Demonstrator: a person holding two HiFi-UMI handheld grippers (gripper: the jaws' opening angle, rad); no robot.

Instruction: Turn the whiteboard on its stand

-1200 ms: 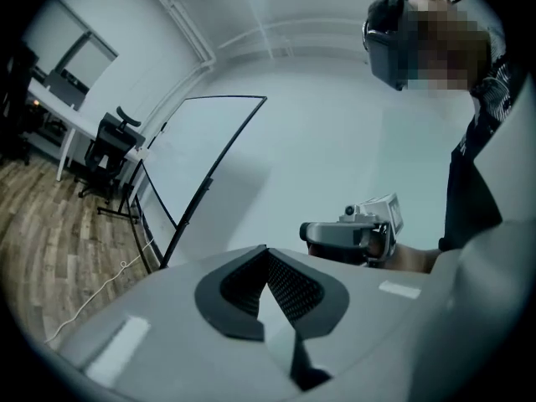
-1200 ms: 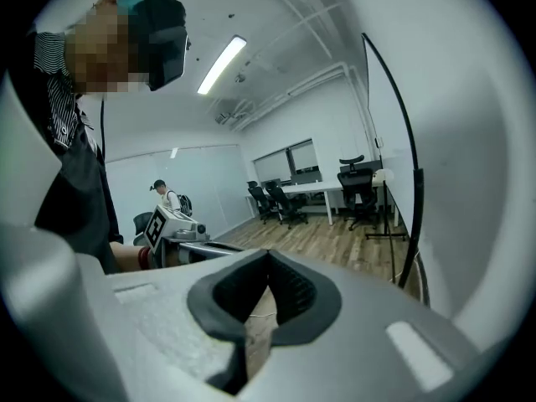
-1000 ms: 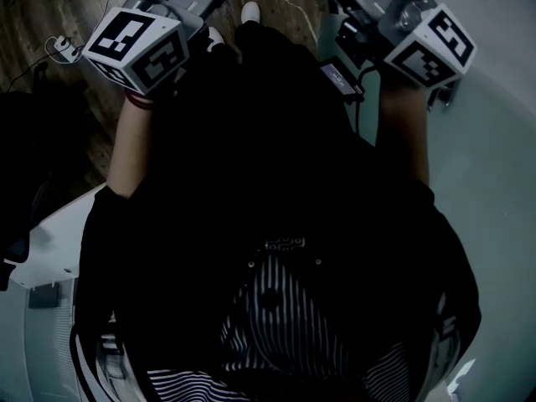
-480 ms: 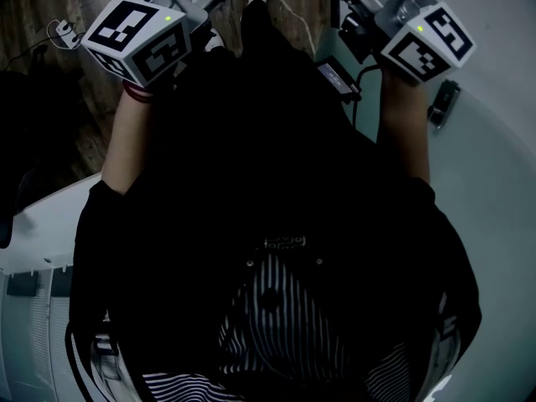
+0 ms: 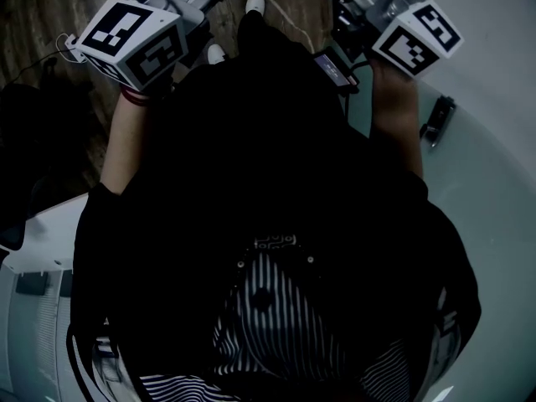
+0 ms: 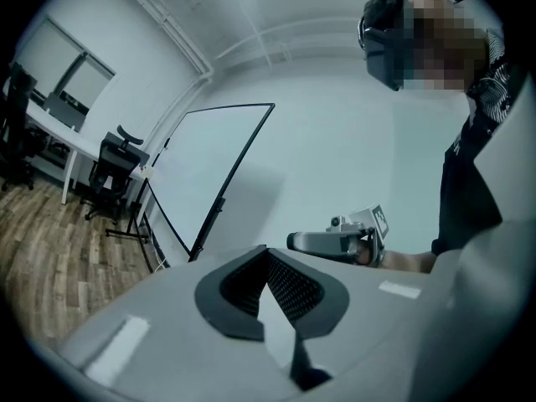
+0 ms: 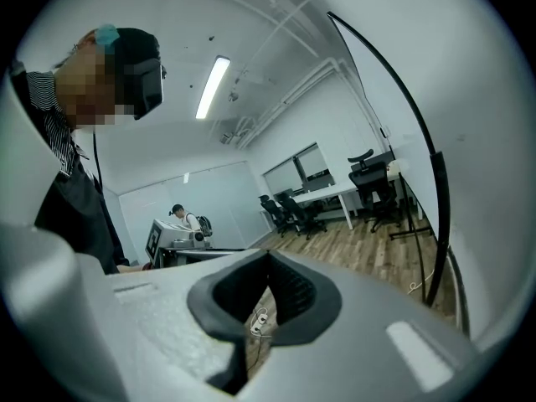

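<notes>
Both claws are closed and empty: left gripper [image 6: 266, 251], right gripper [image 7: 270, 256]. Wood floor [image 7: 368, 254], office chairs [image 7: 293, 212], whiteboard [image 6: 205, 174] beside a white wall [image 6: 335, 157].

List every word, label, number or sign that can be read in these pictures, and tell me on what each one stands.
No text can be read here.
Left marker cube and right marker cube: black-and-white square patterns only, no letters.
Pale print on the dark garment: too small and blurred to read.
Whiteboard: no writing shows on it.
</notes>
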